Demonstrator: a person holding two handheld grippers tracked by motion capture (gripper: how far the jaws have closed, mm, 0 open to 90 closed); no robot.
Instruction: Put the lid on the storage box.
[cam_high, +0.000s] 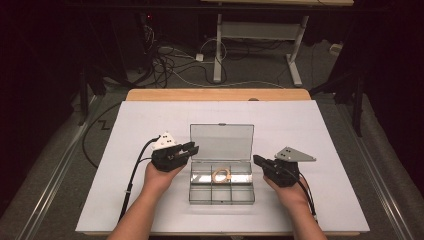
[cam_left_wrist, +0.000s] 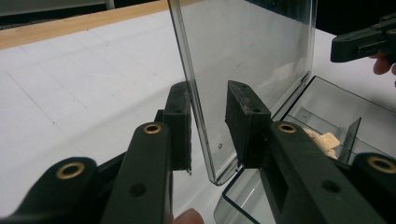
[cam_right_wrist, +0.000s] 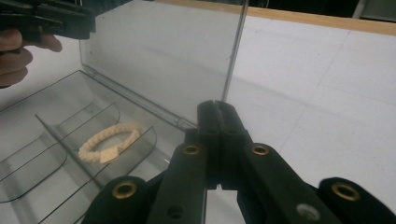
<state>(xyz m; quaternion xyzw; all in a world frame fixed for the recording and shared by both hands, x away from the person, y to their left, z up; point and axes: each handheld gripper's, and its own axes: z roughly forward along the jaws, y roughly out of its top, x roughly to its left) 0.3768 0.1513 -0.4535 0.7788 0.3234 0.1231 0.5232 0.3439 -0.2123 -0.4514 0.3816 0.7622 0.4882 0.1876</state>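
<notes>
A clear plastic box with several compartments sits mid-table, its lid standing upright. A beige braided bracelet lies in the middle back compartment. My left gripper is at the lid's left edge. In the left gripper view the lid passes between the jaws of the left gripper, with a gap still showing at the right pad. My right gripper is beside the box's right end. In the right gripper view the right gripper has its jaws together on nothing, just short of the lid's edge, with the bracelet to the left.
The box rests on a white sheet covering the table, whose wooden edge shows at the back. Beyond it on the floor are a desk frame and loose cables. A cable trails from each gripper toward the near edge.
</notes>
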